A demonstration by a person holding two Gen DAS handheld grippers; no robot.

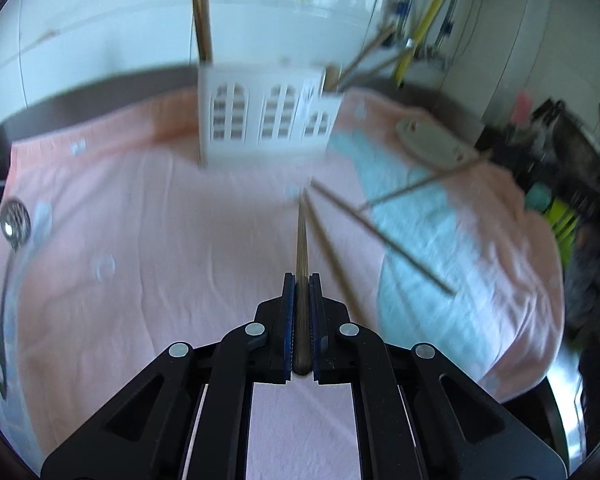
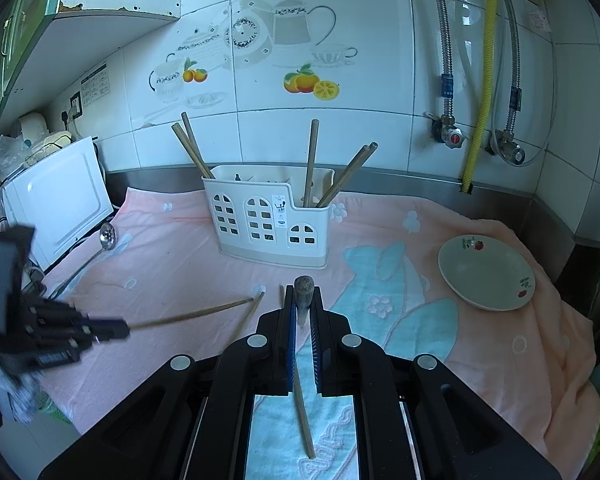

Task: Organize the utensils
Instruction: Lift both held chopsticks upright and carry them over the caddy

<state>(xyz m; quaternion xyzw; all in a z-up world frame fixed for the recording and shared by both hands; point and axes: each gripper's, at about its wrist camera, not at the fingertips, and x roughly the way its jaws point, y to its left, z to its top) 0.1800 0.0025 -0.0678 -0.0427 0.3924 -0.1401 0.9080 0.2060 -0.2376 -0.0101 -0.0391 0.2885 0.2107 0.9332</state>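
Now chopstick [image 1: 302, 280] clamped lengthwise in left tool [image 1: 302, 280], holder [image 1: 260, 120] ahead

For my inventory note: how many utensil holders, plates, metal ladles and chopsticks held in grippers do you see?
Utensil holder: 1
Plate: 1
Metal ladle: 1
Held chopsticks: 2
Total: 5

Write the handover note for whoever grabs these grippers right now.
Left gripper: shut on a chopstick, lifted over the pink towel.
Right gripper: shut on another chopstick, butt end up.
Caddy: white, at the back of the towel, five chopsticks already standing in it.
Left to do: drop both held chopsticks in, then the loose chopsticks on the towel and the ladle at the left edge. Plate sits right, untouched.
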